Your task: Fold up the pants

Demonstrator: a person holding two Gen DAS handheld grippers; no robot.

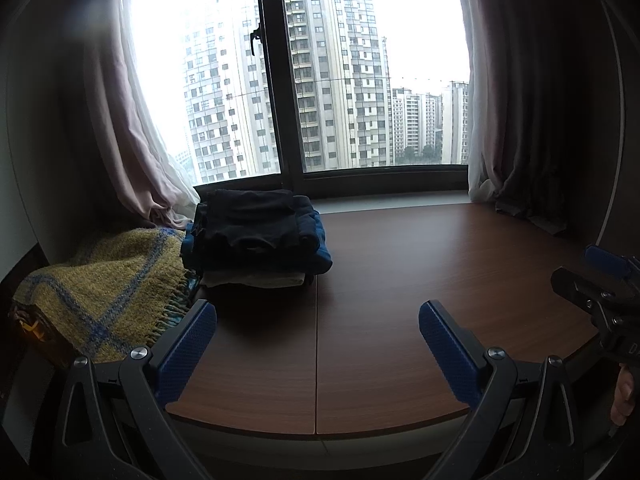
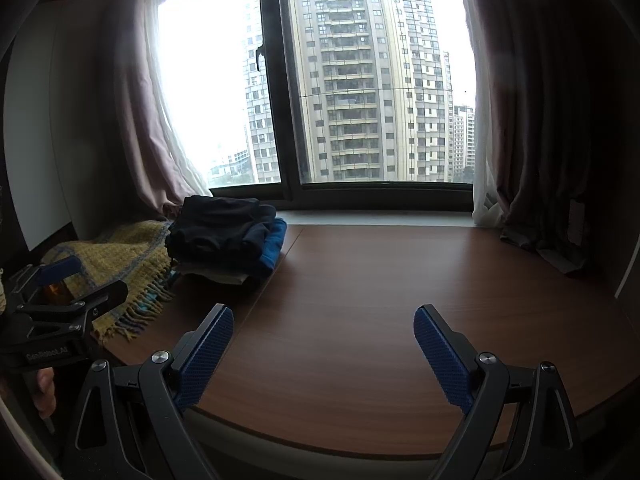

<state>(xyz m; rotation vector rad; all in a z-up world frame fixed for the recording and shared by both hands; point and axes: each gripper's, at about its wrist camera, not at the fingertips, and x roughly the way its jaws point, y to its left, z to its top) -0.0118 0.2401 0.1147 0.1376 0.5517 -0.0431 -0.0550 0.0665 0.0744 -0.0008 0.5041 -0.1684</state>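
Both tools, left tool (image 1: pixel 318 340) and right tool (image 2: pixel 324 344), hang spread and empty over the bare bench (image 1: pixel 400 280); the folded pants stack (image 1: pixel 256 232) sits far-left, and pinching too deep risks dragging several garments off together

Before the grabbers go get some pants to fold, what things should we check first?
1. Left gripper open and holding nothing: ok.
2. Right gripper open and holding nothing: ok.
3. Bare room on the wooden table for folding: ok.
4. Stack of folded clothes sits steady at the table's far left: ok.
5. Yellow plaid blanket stays off the work area, left of the stack: ok.
6. Unfolded pants ready to pick up: cannot tell, none show in either view.
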